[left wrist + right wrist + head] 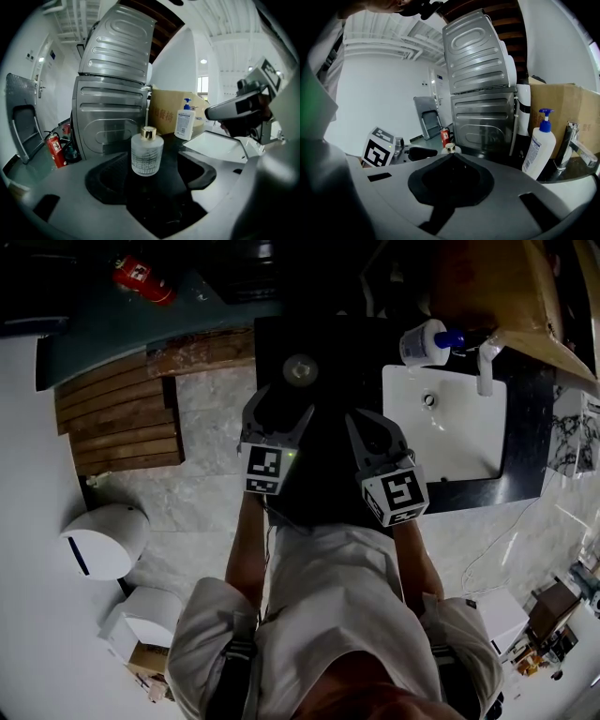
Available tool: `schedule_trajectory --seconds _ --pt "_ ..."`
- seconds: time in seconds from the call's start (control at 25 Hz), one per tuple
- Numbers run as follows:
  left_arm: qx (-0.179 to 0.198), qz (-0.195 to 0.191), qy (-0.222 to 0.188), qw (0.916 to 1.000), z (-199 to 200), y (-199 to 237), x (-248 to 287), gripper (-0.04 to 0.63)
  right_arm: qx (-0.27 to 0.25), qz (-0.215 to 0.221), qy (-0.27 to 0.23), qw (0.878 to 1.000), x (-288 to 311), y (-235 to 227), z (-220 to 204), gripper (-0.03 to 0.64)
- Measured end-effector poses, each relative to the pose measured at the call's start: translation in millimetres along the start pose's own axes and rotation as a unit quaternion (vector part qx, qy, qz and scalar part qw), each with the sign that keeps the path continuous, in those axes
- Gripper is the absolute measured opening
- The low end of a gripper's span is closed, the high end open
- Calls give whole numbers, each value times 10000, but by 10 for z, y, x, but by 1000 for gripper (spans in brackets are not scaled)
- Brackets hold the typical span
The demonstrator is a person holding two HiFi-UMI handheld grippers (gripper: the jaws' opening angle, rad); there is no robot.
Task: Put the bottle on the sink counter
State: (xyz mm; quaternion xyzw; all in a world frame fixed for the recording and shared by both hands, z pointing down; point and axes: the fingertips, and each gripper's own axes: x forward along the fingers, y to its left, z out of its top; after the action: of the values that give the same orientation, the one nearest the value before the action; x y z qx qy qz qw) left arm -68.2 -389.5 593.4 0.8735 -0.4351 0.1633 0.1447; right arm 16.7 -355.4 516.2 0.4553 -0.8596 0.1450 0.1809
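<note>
1. The cardboard box [165,116] carries red Chinese characters on its side; they are too blurred to read.
2. The white pump bottle [185,123] has a label of fine print, too small to read.
3. The frosted bottle [146,157] shows a printed grid of lines, with no legible words.
4. The red fire extinguisher [56,150] bears a label that is unreadable.
5. The marker cube [263,470] shows only a black-and-white square pattern, no letters.

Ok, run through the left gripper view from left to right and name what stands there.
A red fire extinguisher → frosted glass bottle → white pump bottle → right hand-held gripper, reaching in from the right edge.
</note>
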Motion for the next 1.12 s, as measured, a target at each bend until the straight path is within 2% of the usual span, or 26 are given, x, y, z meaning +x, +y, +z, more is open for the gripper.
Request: schedule_trajectory --seconds 0.12,0.24,0.32,0.48,0.56,0.68,0.92,1.12 --pt "121 10 -131 9998 121 -69 -224 326 -94 84 -94 9999 -50 72 79 -3" --pt "346 154 -336 9987 309 -142 -437 209 -196 229 -203 9993 -123 153 176 -3" --pt "455 204 -536 9973 484 -212 -570 191 -266 337 -299 9986 -193 207 254 -3" --pt "499 455 -988 9928 860 -321 -855 76 -395 493 -590 9963 -377 300 466 -3" --pt "533 583 -1147 9903 1002 -389 -982 40 -399 529 -772 9948 -493 325 575 -3" --pt "535 674 -1339 9873 1167 -511 -1143 14 -356 539 -1031 9926 -665 343 711 -3" --pt "271 518 -1499 9870 1322 -759 -1392 3 -438 637 -1251 9891 -968 408 792 -3" --pt "438 536 -1535 9857 1386 -913 -1456 3 -422 644 -1221 9895 -1107 356 718 -3"
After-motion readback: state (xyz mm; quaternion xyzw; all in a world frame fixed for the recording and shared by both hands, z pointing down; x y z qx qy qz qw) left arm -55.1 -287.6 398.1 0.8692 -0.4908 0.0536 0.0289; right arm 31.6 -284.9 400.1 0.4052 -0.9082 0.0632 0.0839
